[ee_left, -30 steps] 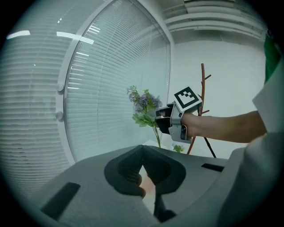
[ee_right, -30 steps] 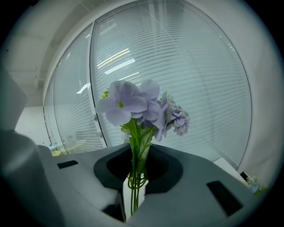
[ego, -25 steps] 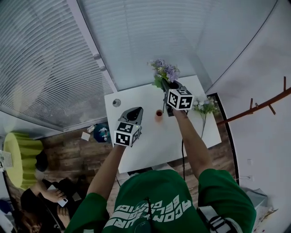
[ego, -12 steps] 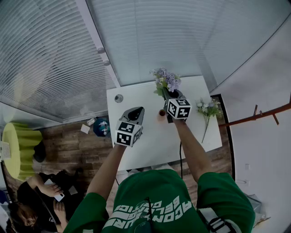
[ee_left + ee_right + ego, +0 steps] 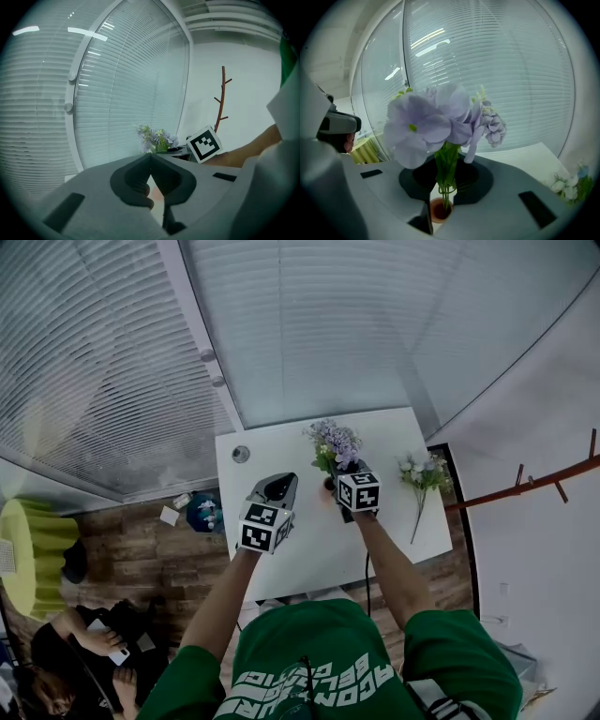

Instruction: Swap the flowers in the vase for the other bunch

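Observation:
My right gripper (image 5: 340,472) is shut on the green stems of a purple flower bunch (image 5: 333,441) and holds it upright over the white table (image 5: 281,559). In the right gripper view the stems (image 5: 446,176) hang between the jaws and their ends reach the mouth of the small orange vase (image 5: 439,210) just below. A bunch of white flowers (image 5: 419,474) lies on the table to the right, also seen as white blooms (image 5: 568,186) at that view's edge. My left gripper (image 5: 280,481) hovers left of the vase, jaws together and empty, its tips (image 5: 151,157) meeting.
A small round object (image 5: 241,454) sits at the table's far left corner. Window blinds (image 5: 309,324) run behind the table. A brown branch-like coat stand (image 5: 525,488) rises at the right. A seated person (image 5: 84,634) and a yellow-green stool (image 5: 33,554) are at the lower left.
My right gripper has come down towards the table with the purple bunch, bringing the stems onto the vase. The left gripper has stayed about where it was.

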Demonstrator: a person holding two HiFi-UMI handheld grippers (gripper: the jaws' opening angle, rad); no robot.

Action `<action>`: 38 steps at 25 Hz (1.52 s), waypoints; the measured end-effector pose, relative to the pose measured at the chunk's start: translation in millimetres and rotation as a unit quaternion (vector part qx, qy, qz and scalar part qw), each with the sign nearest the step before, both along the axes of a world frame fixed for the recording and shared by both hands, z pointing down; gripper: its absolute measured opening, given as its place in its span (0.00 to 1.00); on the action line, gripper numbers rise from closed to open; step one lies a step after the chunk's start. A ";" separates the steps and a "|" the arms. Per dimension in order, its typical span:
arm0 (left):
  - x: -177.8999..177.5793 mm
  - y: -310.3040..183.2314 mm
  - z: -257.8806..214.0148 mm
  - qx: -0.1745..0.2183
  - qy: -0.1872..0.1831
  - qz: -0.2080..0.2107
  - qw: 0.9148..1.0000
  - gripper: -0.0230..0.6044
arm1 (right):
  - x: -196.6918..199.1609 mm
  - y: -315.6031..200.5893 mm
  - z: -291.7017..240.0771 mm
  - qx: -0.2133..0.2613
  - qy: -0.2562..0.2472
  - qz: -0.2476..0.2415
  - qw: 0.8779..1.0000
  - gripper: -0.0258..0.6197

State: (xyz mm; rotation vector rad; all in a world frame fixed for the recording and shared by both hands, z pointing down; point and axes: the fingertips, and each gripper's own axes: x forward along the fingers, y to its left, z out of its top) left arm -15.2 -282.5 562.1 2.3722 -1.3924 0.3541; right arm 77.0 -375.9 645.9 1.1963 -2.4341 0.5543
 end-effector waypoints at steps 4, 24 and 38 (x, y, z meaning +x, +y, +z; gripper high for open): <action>-0.4 2.4 -2.5 0.003 0.002 0.001 1.000 0.04 | 1.4 7.6 9.1 -0.003 0.016 -0.009 1.000 0.13; -19.7 17.0 -15.9 0.020 0.018 0.007 1.000 0.04 | 18.7 35.6 2.4 -0.055 0.025 0.010 0.998 0.34; -34.4 76.5 -26.8 0.028 0.039 0.039 0.998 0.04 | 53.8 127.2 -43.4 -0.016 0.040 0.081 0.996 0.33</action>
